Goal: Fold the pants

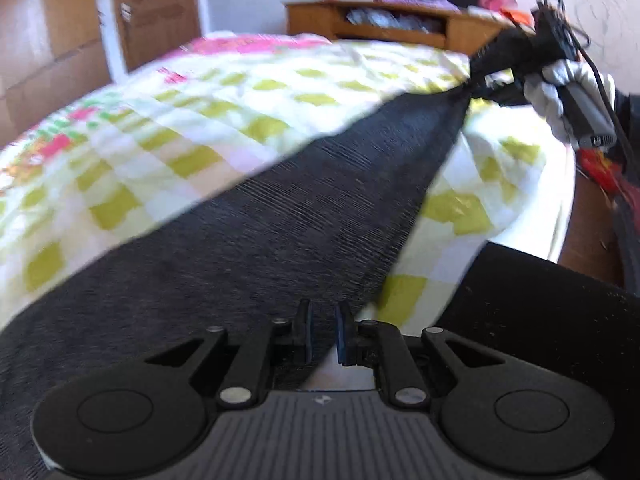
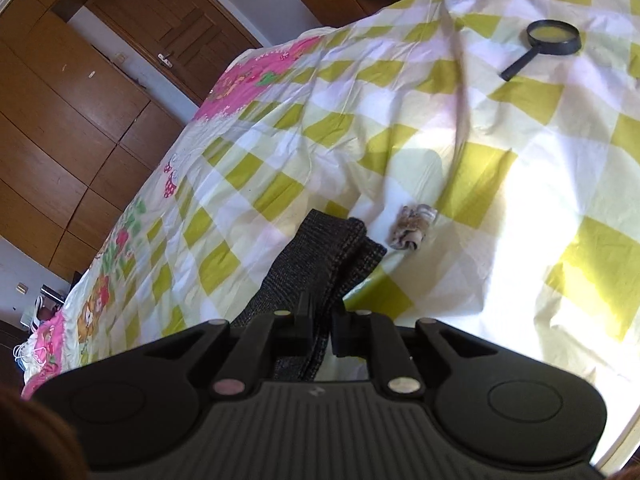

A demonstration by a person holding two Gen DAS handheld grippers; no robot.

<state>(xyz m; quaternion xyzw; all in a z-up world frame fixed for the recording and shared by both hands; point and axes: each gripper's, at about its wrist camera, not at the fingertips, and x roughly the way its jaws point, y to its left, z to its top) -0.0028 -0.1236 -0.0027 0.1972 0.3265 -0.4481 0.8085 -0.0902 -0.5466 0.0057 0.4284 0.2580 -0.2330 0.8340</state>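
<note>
The dark grey pants [image 1: 280,216] hang stretched above the bed, held between both grippers. My left gripper [image 1: 323,330] is shut on one end of the pants at the bottom of the left wrist view. The right gripper [image 1: 476,80], held by a white-gloved hand, pinches the other end at the upper right of that view. In the right wrist view my right gripper [image 2: 322,330] is shut on the pants [image 2: 320,260], whose end sticks out past the fingers.
The bed has a yellow-green and white checked sheet [image 2: 460,160] with a pink cartoon border. A black magnifying glass [image 2: 548,40] and a small crumpled brown cloth [image 2: 414,232] lie on it. Wooden wardrobe doors [image 2: 80,112] stand left; a wooden shelf unit [image 1: 392,24] stands beyond the bed.
</note>
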